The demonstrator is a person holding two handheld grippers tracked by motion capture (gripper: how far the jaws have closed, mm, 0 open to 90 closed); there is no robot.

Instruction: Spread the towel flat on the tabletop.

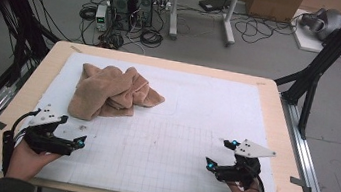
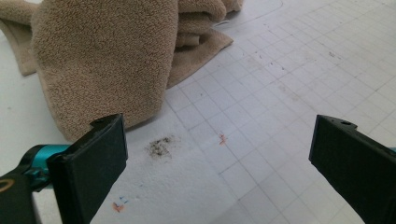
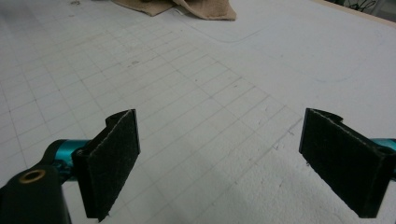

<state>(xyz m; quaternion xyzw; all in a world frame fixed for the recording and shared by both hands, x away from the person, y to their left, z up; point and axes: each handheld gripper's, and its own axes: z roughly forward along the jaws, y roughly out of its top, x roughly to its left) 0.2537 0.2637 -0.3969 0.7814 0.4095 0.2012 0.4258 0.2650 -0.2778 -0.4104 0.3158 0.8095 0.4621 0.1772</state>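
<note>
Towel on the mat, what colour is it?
The towel is light brown, a plain tan terry; the left gripper view shows it best.

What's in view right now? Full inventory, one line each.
towel: 1, tan, crumpled at far left of the mat
mat: 1, white with a grid, covers the table
table: 1, light wood, rim around the mat
dirt smudge: 1, dark, on the mat near the towel
computer towers: 2, black, on the floor beyond the table
cardboard box: 1, brown, floor at far right
left gripper: 1, black, near left, jaws open, empty
right gripper: 1, black, near right, jaws open, empty
</note>
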